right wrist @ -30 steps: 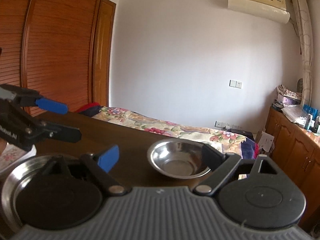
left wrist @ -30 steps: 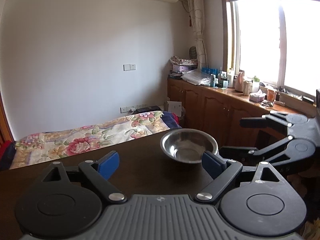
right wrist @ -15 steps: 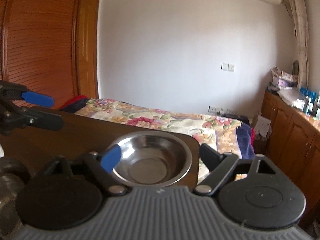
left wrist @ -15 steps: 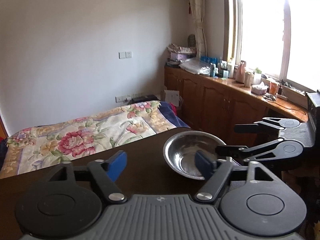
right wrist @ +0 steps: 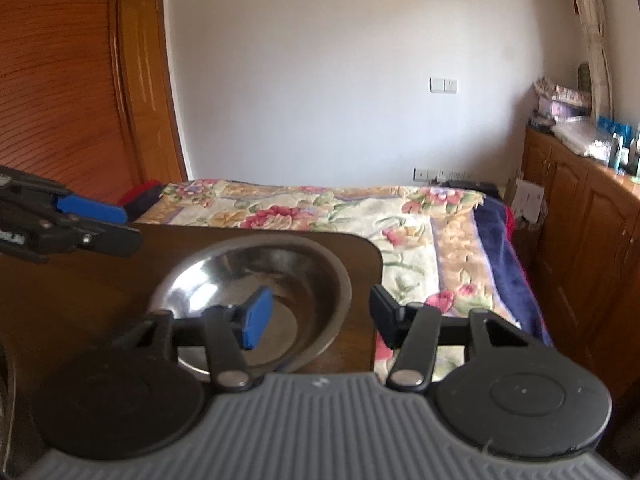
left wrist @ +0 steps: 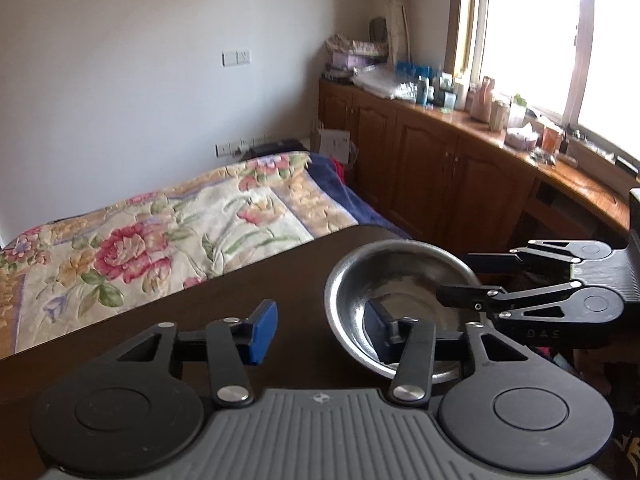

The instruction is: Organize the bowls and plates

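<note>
**A:** Starting at nine o'clock: our left gripper [left wrist: 320, 330] has one blue pad out over the bare table [left wrist: 200, 320] and the other inside the steel bowl [left wrist: 400, 304], so the bowl's near-left rim sits between the fingers. The jaws have just been closing, yet we see a gap on both sides, so nothing is pinched.

**B:** And at three o'clock our right gripper [right wrist: 316, 316] straddles the opposite rim: blue pad inside the bowl [right wrist: 256, 280], black finger outside, past the table's corner [right wrist: 368, 252]. Its jaws have just been closing too, and they stand apart without pressing on the metal.

**A:** So where does the bowl sit?

**B:** On the dark table, close to its rounded far corner, with the flowered bed [right wrist: 320, 216] beyond at twelve o'clock.

**A:** We judge the step in hand to be a two-sided grip. To do it well, we should settle each pair of pads squarely over the rim wall, close both evenly, and lift level. The steel looks slick, and the corner is close, so a lopsided squeeze could skate it off the edge.

**B:** Anything inside it?

**A:** Nothing but reflections; it looks empty. At the far left edge of the right view there is a sliver of another metal dish [right wrist: 6, 384], and we cannot tell what it holds.
</note>
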The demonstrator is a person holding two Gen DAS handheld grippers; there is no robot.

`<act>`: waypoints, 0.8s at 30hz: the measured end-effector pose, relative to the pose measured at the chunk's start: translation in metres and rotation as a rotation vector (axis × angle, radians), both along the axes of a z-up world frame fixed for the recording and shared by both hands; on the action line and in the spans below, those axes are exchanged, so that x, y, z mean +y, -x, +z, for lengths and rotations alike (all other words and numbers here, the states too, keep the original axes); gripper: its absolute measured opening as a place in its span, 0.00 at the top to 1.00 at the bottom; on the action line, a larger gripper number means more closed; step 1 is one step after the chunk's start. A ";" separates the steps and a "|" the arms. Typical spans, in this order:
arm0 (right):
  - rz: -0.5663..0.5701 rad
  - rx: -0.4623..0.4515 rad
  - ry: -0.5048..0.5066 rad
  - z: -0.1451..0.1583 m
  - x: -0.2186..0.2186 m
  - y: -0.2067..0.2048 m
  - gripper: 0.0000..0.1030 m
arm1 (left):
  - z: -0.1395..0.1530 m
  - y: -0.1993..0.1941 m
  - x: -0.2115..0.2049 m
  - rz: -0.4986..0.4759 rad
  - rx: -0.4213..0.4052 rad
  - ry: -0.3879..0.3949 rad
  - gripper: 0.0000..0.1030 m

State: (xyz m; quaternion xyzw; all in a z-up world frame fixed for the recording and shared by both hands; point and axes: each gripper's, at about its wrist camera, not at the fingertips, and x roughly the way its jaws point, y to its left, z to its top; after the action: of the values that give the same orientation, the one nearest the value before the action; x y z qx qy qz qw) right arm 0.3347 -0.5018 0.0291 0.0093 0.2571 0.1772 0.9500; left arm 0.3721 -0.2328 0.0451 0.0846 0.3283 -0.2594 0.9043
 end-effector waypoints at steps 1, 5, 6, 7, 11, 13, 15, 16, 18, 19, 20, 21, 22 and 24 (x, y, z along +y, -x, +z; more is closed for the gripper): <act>0.000 0.008 -0.007 -0.001 -0.001 0.000 0.48 | -0.001 -0.003 -0.002 -0.005 0.010 -0.005 0.28; 0.008 0.028 -0.023 -0.002 0.000 -0.001 0.51 | -0.009 -0.010 -0.010 -0.019 0.048 -0.026 0.33; 0.012 0.036 -0.028 -0.002 -0.001 -0.002 0.52 | -0.011 -0.012 -0.012 -0.022 0.054 -0.032 0.33; 0.016 0.044 -0.034 -0.002 -0.001 -0.002 0.52 | -0.013 -0.013 -0.014 -0.026 0.060 -0.041 0.36; 0.034 0.063 -0.046 -0.003 -0.001 0.001 0.56 | -0.019 -0.015 -0.018 -0.040 0.089 -0.061 0.52; 0.044 0.073 -0.055 -0.004 -0.002 0.002 0.62 | -0.020 -0.014 -0.019 -0.039 0.093 -0.063 0.52; 0.045 0.076 -0.057 -0.004 0.000 0.003 0.67 | -0.020 -0.013 -0.018 -0.036 0.095 -0.066 0.52; 0.045 0.074 -0.053 -0.004 0.001 0.004 0.68 | -0.020 -0.013 -0.018 -0.033 0.096 -0.063 0.53; 0.041 0.067 -0.051 -0.002 0.001 0.005 0.72 | -0.019 -0.012 -0.015 -0.025 0.102 -0.053 0.53; 0.037 0.066 -0.056 -0.001 0.001 0.005 0.73 | -0.018 -0.012 -0.015 -0.021 0.105 -0.045 0.53; 0.034 0.065 -0.058 -0.001 0.000 0.005 0.75 | -0.017 -0.011 -0.014 -0.020 0.106 -0.038 0.53; 0.031 0.063 -0.054 0.000 0.000 0.005 0.76 | -0.016 -0.009 -0.013 -0.019 0.106 -0.033 0.53; 0.027 0.061 -0.050 0.000 0.001 0.005 0.77 | -0.015 -0.007 -0.012 -0.019 0.104 -0.029 0.53; 0.020 0.064 -0.056 -0.001 0.000 0.005 0.79 | -0.012 -0.003 -0.011 -0.021 0.101 -0.025 0.53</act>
State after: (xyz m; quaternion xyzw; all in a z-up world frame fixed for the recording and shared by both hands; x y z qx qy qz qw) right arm 0.3297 -0.5016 0.0279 0.0392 0.2823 0.1934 0.9388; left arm 0.3755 -0.2439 0.0326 0.0860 0.3755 -0.2688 0.8828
